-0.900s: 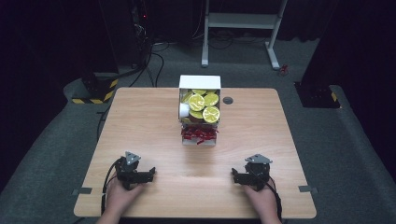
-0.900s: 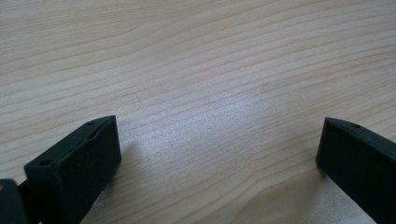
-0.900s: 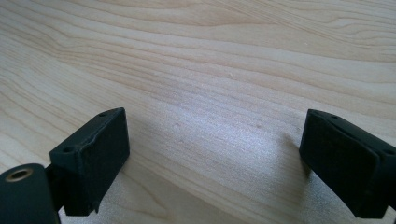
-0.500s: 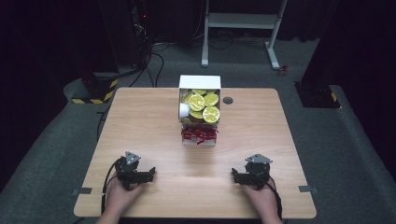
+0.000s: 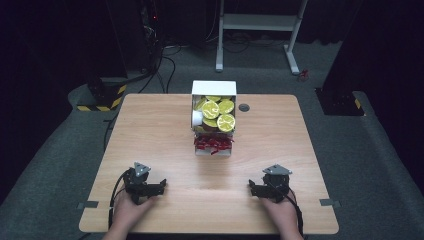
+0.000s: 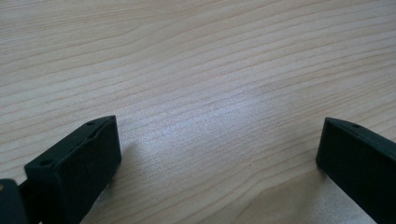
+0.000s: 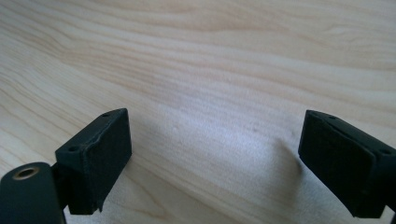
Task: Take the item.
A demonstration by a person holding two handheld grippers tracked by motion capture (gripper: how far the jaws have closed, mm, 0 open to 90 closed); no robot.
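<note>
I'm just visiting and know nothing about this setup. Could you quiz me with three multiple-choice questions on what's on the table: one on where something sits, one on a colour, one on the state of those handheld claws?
1. Where does the white box sit on the table?
A. at the middle of the far edge
B. at the near left corner
C. between the two hands

2. What colour are the round fruit slices in the box?
A. blue
B. yellow-green
C. black

3. How do the jaws of the left gripper and right gripper stand?
A. both shut on fruit
B. one open, one shut
C. both open, holding nothing

Answers:
1. A: the high view shows the box at the far edge, midway across.
2. B: the slices look yellow-green there.
3. C: each gripper view shows its jaws wide apart over bare wood.
</note>
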